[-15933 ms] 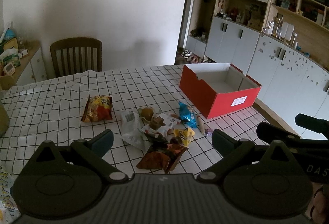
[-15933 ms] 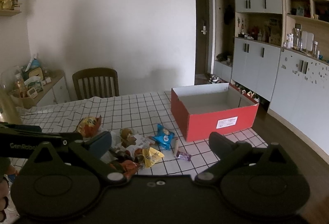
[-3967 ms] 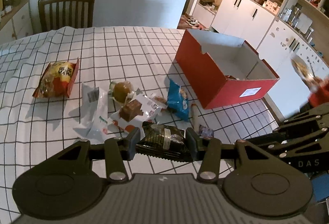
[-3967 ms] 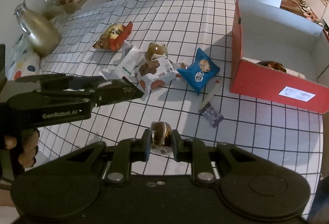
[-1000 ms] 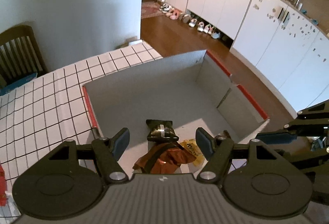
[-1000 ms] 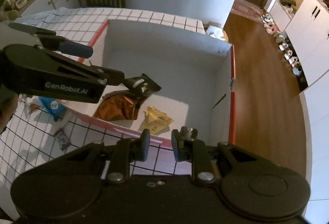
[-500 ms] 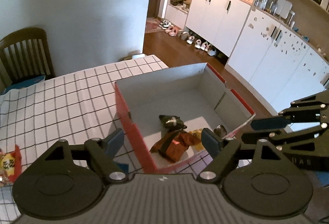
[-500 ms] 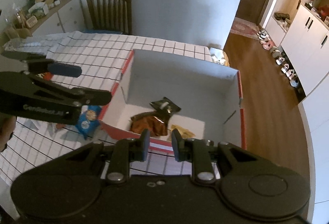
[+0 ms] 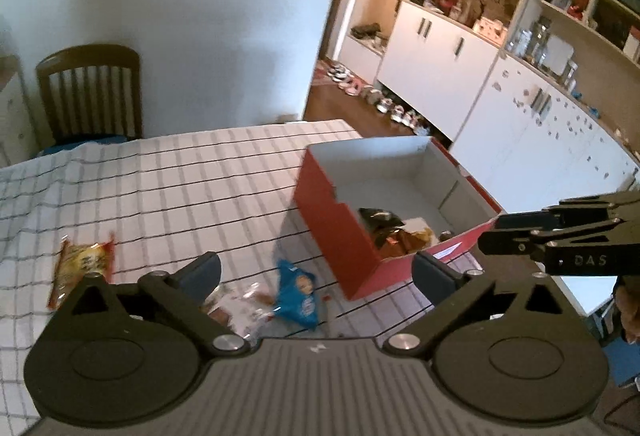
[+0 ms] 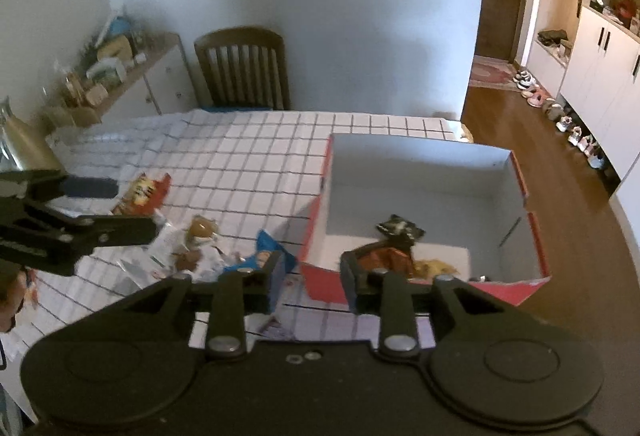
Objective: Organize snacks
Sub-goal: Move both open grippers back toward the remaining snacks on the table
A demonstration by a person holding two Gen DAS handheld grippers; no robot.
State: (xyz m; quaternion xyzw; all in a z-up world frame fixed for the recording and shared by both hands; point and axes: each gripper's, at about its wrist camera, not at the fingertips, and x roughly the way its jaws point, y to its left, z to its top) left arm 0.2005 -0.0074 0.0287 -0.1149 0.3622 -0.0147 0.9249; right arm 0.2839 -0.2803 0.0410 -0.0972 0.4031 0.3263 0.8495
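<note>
The red box [image 9: 340,236] stands on the checked tablecloth with a black packet [image 9: 378,217], a brown packet [image 9: 396,241] and a yellow packet [image 9: 421,232] inside. My left gripper [image 9: 316,272] hovers short of the box, its jaws opening wide and empty. A blue packet [image 9: 298,296] lies under it, and an orange packet [image 9: 82,264] lies far left. My right gripper [image 10: 314,272] is above the box's near left corner [image 10: 316,228]. Its jaws are opening with nothing between them. A round bun snack [image 10: 202,228] and a white packet [image 10: 160,248] lie in the pile left of the box.
A wooden chair [image 10: 244,68] stands at the table's far side. At the left are a sideboard [image 10: 120,76] with clutter and a metal jug [image 10: 16,144]. White cabinets [image 9: 520,116] and shoes [image 9: 380,100] line the floor to the right.
Both grippers have pulled back and up from over the box, so the tabletop pile shows again. The left jaws have spread wider. The right jaws have parted from nearly shut.
</note>
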